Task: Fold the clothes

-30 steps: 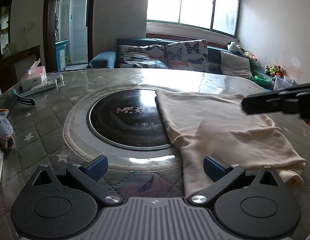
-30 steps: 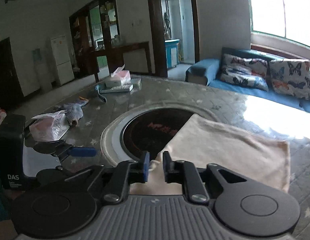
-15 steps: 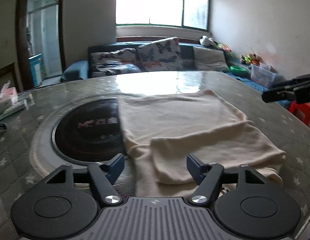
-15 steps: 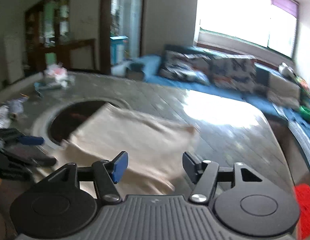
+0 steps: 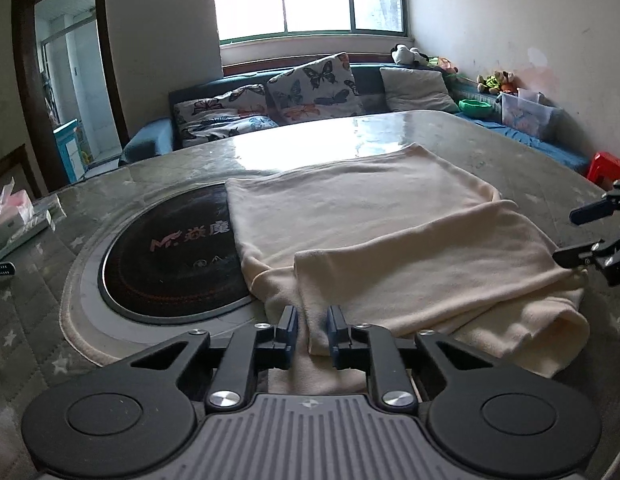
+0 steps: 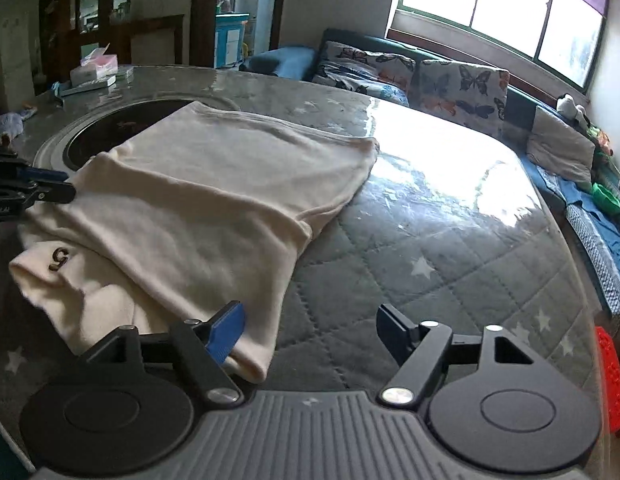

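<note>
A: The left gripper (image 5: 312,332) has its two blue pads drawn close together, pinching a raised fold of the cream garment (image 5: 390,240) at its near edge. The cloth stands up between the pads and touches both.

B: And the right gripper (image 6: 310,328)?

A: Spread wide, holding nothing. Its left pad (image 6: 229,332) sits over the near corner of the garment, though I cannot tell whether it touches. Its right pad is over the bare quilted table cover (image 6: 430,264), apart from the cloth.

B: How many pieces of clothing?

A: One garment, folded over itself so that an upper layer lies across a lower one. There are two grippers. On the sofa (image 5: 150,148) behind the table I count two butterfly cushions and one plain grey one. One dark round plate (image 5: 170,256) is set into the tabletop.

B: Where does the garment lie, and which way does it run?

A: Flat on the table, its left edge overlapping the round plate. In the left wrist view its long axis runs from the near gripper away towards the window, slightly to the right. The folded upper layer lies crosswise to that, reaching towards the right gripper. In the right wrist view a small dark mark (image 6: 59,258) shows on the lower layer near the corner.
</note>
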Motion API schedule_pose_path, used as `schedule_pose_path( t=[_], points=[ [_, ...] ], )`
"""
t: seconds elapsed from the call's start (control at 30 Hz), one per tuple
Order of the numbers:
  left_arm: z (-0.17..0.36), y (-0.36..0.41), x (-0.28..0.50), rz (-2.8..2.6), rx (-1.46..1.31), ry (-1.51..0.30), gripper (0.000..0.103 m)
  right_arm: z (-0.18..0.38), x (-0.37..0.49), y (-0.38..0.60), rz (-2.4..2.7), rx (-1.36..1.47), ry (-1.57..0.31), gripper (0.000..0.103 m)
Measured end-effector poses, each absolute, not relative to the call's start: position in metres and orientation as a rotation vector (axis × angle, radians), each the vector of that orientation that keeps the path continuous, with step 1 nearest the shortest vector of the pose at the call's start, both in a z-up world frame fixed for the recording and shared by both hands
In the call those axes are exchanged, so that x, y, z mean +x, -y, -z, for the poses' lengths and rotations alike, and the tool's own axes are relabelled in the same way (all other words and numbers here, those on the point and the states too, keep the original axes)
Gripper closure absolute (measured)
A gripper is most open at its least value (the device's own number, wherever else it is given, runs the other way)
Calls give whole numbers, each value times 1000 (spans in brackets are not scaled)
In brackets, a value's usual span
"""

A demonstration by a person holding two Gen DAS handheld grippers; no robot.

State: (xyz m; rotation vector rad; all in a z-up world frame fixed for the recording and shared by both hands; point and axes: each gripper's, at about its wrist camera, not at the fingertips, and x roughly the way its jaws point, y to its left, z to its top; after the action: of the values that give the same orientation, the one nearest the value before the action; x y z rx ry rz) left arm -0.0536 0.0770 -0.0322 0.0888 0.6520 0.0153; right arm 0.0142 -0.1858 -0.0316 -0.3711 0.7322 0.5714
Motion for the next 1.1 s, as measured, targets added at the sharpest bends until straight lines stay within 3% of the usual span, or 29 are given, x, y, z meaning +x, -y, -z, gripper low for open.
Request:
schedule_pose_path(
  t=[0.4, 0.7, 0.93, 1.1],
  points=[
    [11, -74, -42, 7, 70, -623, 84, 13, 53, 166, -526, -278, -645, 27],
    [32, -63, -19, 55, 107, -678, 83, 34, 63, 158, -468, -355, -660, 27],
    [28, -63, -18, 58, 95, -668, 73, 33, 69, 158, -446, -348, -667, 25],
    [33, -62, -10, 54, 99, -678, 73, 36, 79, 154, -435, -337, -669, 25]
  ],
)
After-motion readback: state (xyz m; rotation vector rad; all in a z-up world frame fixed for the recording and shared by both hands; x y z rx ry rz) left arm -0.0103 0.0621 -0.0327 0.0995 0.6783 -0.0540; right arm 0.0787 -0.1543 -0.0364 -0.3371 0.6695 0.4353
